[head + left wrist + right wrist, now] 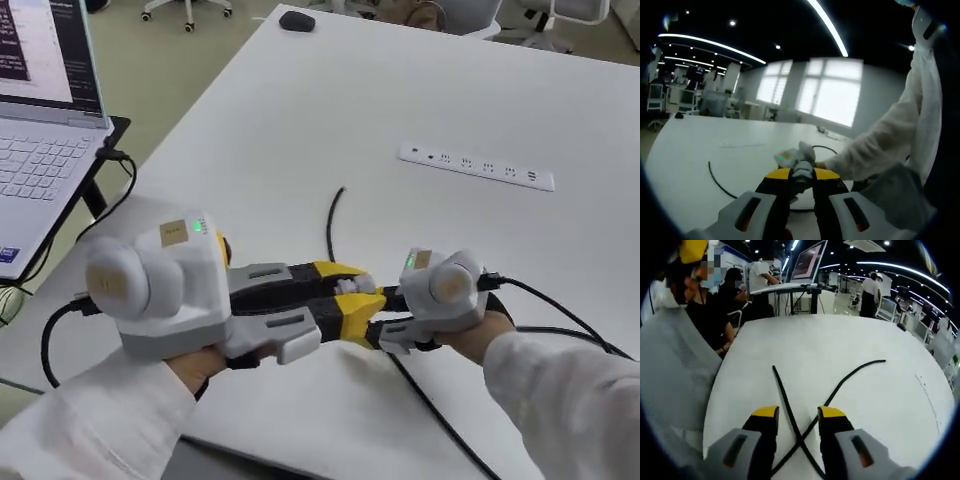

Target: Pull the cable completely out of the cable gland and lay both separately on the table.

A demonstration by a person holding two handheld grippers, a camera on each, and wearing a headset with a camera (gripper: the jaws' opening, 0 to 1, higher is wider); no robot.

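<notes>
My left gripper (348,290) points right over the white table (300,120), its yellow jaws shut on a small pale cable gland (352,287). The gland (802,170) sits between the fingertips of the left gripper (802,176). A thin black cable (329,225) lies on the table, with a free end at the far side, and runs in under the jaws. My right gripper (388,330) sits close against the left one, partly beneath it. In the right gripper view, the right gripper (798,416) is open, and two runs of black cable (790,412) cross between its jaws.
An open laptop (40,150) sits on a stand at the left. A white power strip (475,165) lies at the far right and a dark mouse (296,20) at the far edge. A black tether lead (560,315) trails right. Seated people (715,305) are beyond the table.
</notes>
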